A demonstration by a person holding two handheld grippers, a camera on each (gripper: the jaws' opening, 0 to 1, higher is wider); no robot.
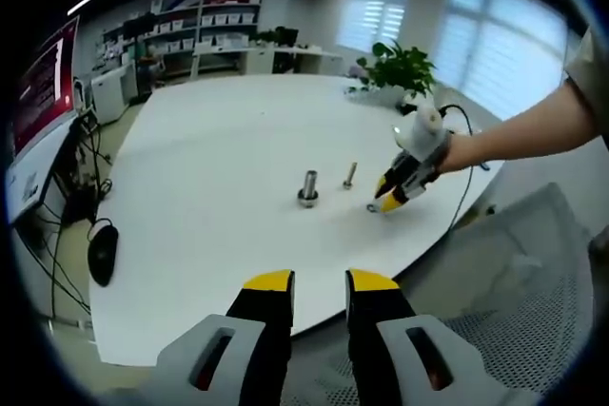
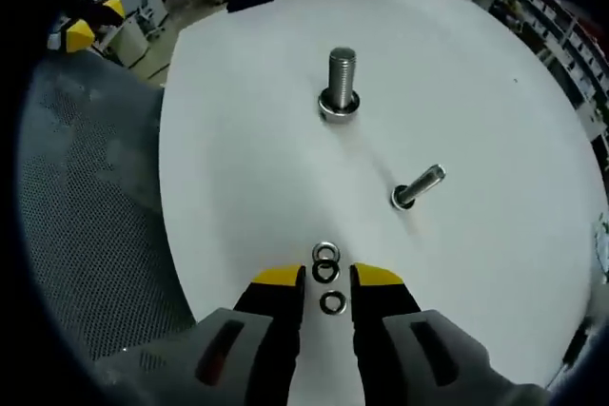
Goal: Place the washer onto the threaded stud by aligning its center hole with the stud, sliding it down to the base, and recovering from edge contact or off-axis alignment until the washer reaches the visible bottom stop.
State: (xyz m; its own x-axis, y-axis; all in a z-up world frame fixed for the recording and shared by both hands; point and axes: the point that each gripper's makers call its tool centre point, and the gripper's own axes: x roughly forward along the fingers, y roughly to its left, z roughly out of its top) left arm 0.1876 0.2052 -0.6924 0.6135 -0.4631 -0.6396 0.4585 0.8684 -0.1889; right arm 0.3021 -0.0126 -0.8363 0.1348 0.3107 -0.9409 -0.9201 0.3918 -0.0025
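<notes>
A wide white table [image 2: 238, 92] carries everything; its near edge borders a grey mesh chair [image 2: 86, 216], and in the left gripper view a black mouse [image 1: 102, 252] lies off the table's left edge, among cables. Out from the near edge, toward the table's middle, the large threaded stud [image 2: 342, 83] stands upright on its broad base. A smaller bolt [image 2: 417, 186] sits apart from it, upright in the left gripper view though the fisheye of the right gripper view makes it look tipped. Closest to the near edge lie three small washers [image 2: 326, 276], clustered and touching or nearly so; the nearest one [image 2: 332, 303] lies between the jaws of the right gripper [image 2: 328, 284].

The right gripper's jaws are spread, bracketing that washer without pinching it, tips down at the table. The left gripper [image 1: 320, 282] hovers off the near edge over the chair, jaws parted by a narrow gap and holding nothing.

The step in hand looks like the pick-up: no washer is yet lifted. Next calls for closing on one washer alone, edge-on, without dragging its neighbours. Thin and flat, it may slip or stay pinned to the table. Then it must be carried over the stud and levelled so its hole meets the thread.
</notes>
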